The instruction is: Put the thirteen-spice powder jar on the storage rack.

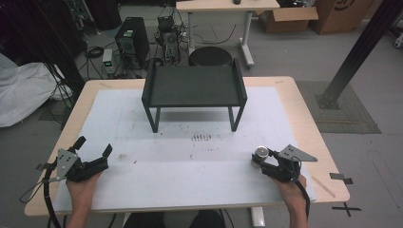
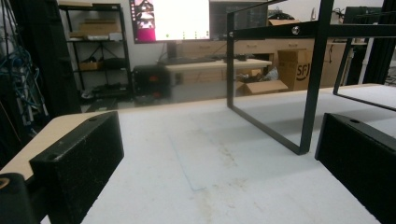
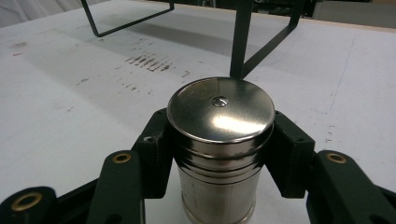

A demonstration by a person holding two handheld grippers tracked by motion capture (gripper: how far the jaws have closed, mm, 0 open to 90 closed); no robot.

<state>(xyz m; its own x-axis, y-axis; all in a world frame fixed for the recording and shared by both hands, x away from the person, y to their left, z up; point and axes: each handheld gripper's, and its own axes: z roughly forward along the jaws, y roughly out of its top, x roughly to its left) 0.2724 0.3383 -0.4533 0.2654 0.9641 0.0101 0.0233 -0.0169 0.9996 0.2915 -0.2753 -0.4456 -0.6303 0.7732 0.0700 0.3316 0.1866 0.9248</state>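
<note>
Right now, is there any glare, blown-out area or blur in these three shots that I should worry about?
Right gripper view: a bright reflection sits on the lid of the metal canister, yet its edges stay sharp. Left gripper view: the monitor behind is blown out to white. High view: lighting is even, with a soft shadow under the black stand; slightly soft overall.

Between the right hand-held gripper's (image 3: 219, 154) jaws, the metal canister's (image 3: 219, 140) base is cut off by the bottom edge of the right gripper view, and the pads cover its sides. Ahead of the left hand-held gripper (image 2: 215, 158), the black stand's (image 2: 280, 79) top runs off the frame. The monitor (image 2: 170, 18) beyond is too blurred to read.
</note>
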